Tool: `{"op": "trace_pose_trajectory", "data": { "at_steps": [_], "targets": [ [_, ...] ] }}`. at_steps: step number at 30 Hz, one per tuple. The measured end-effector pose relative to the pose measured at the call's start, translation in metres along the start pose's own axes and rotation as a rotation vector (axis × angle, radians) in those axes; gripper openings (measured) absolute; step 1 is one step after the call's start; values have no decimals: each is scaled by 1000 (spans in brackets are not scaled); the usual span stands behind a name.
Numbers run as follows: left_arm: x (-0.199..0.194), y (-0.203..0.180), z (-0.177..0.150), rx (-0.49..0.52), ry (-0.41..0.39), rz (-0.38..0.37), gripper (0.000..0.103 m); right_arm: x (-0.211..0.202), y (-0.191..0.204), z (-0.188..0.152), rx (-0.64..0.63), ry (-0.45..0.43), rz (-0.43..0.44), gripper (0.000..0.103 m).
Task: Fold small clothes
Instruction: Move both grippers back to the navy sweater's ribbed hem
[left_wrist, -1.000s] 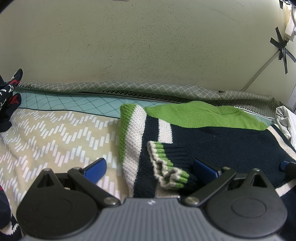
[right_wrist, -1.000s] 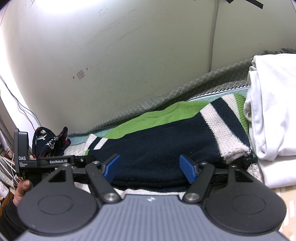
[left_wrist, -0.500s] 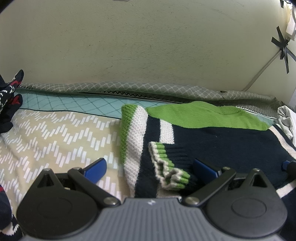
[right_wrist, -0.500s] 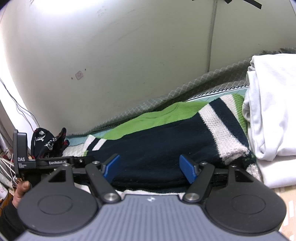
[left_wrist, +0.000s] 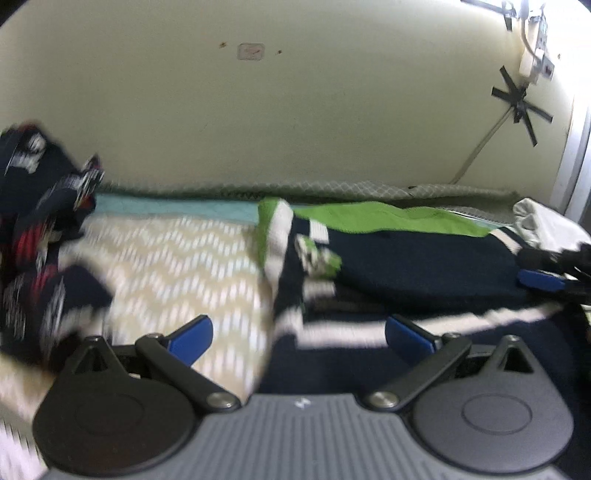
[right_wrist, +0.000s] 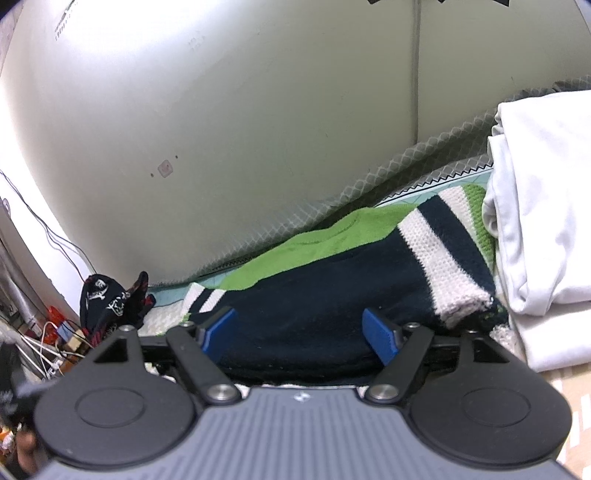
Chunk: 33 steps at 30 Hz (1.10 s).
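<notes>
Navy-and-green striped sweater (right_wrist: 332, 295) lies folded on the bed (left_wrist: 177, 266) near its back edge; left gripper (left_wrist: 297, 334) jaws wide, empty; right gripper (right_wrist: 299, 332) jaws wide, just opening, unpressed over the sweater.

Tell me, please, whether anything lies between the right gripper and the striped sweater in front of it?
Nothing visible does. The right gripper stands open right at the near edge of the navy, green and white sweater, with only the knit between its blue pads. The folded white garment lies off to the right, beside the sweater, not in the path.
</notes>
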<state>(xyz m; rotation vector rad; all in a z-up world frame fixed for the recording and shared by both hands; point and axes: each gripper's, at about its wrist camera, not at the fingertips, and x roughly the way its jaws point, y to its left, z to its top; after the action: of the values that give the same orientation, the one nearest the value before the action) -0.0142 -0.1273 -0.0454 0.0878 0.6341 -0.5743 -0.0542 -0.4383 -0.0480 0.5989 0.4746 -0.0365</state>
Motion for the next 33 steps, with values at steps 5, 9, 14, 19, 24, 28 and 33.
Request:
{"op": "trace_pose_trajectory", "data": {
  "at_steps": [5, 9, 14, 19, 24, 28, 33],
  "targets": [
    [-21, -8, -14, 33, -67, 31, 103, -3, -3, 0, 8, -3, 3, 69],
    [-19, -15, -16, 74, -78, 58, 103, -5, -3, 0, 9, -7, 1, 69],
    [-21, -16, -20, 78, -75, 32, 103, -8, -5, 0, 16, -11, 6, 69],
    [-15, -10, -19, 45, -37, 3, 103, -9, -4, -1, 11, -16, 13, 69],
    [-11, 3, -17, -32, -13, -12, 103, -11, -3, -1, 9, -23, 14, 69],
    [-11, 8, -17, -61, -4, -12, 103, -12, -3, -2, 15, -28, 5, 69],
    [-12, 4, -18, -40, -7, 1, 103, -8, -2, 2, 34, 13, -10, 69]
  ]
}}
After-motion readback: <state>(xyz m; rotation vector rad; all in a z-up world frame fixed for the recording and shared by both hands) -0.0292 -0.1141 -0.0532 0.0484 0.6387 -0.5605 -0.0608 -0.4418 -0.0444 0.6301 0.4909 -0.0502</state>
